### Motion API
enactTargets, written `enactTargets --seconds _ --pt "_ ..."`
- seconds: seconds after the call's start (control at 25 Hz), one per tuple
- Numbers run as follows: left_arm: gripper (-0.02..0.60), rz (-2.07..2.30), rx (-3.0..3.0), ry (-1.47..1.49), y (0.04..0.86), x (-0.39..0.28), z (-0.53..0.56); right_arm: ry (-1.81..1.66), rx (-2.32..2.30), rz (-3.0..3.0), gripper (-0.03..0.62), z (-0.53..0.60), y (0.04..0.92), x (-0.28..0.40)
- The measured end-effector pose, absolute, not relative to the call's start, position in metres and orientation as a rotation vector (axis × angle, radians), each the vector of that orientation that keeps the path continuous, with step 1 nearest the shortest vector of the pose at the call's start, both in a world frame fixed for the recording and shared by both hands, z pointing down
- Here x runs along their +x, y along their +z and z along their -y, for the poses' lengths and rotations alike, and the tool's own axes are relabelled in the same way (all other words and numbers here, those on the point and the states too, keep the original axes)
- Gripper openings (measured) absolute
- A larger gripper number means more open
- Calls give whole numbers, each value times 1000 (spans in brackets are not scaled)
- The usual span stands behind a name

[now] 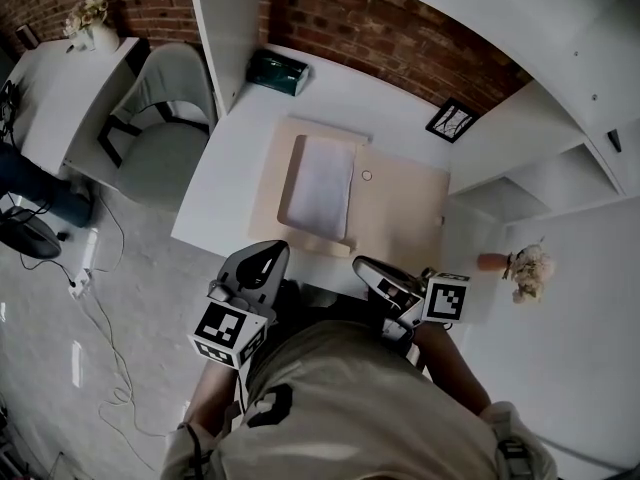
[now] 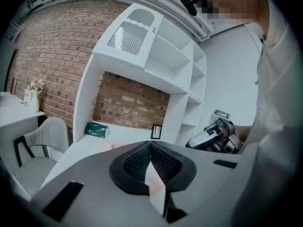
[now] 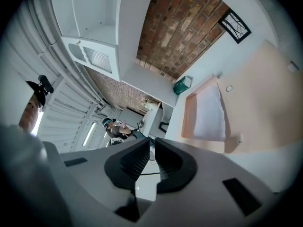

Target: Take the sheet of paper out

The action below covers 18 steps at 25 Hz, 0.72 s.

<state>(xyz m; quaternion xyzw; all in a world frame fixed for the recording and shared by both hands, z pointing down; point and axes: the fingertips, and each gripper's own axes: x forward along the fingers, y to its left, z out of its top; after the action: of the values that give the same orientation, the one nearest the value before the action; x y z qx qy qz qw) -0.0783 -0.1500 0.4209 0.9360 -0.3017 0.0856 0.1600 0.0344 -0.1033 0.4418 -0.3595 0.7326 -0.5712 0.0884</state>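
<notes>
White table (image 1: 228, 173) bore a tan tray (image 1: 300, 238) holding the sheet of paper (image 1: 322, 186); short of the tray, left gripper (image 1: 268, 255) and right gripper (image 1: 368, 267) had jaws closed, empty.

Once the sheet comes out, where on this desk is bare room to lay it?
Widest: the beige board right of the tray, bare except a small ring. Also the white desk strip between green box and picture frame. Left of the tray is narrow.
</notes>
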Motion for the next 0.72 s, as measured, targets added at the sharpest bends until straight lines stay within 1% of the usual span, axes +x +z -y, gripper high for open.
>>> enactTargets --seconds 0.24,0.28,0.44,0.56,0.6,0.72 --pt "18 908 2637 264 429 -75 165 -1766 -1011 -2165 33 127 456 39" --pt "18 923 2628 267 430 -74 166 -1776 -1008 -2168 48 131 459 43" --pt "18 954 2601 297 433 -68 170 -1854 -996 -2135 145 148 481 60" --pt "18 972 2576 317 435 -63 175 -1913 -993 -2106 249 159 500 72" --pt "18 975 2569 323 436 -62 177 -1939 -987 -2075 274 163 507 76" --pt "18 973 2557 347 438 -58 181 -2019 -974 -1926 307 172 533 90"
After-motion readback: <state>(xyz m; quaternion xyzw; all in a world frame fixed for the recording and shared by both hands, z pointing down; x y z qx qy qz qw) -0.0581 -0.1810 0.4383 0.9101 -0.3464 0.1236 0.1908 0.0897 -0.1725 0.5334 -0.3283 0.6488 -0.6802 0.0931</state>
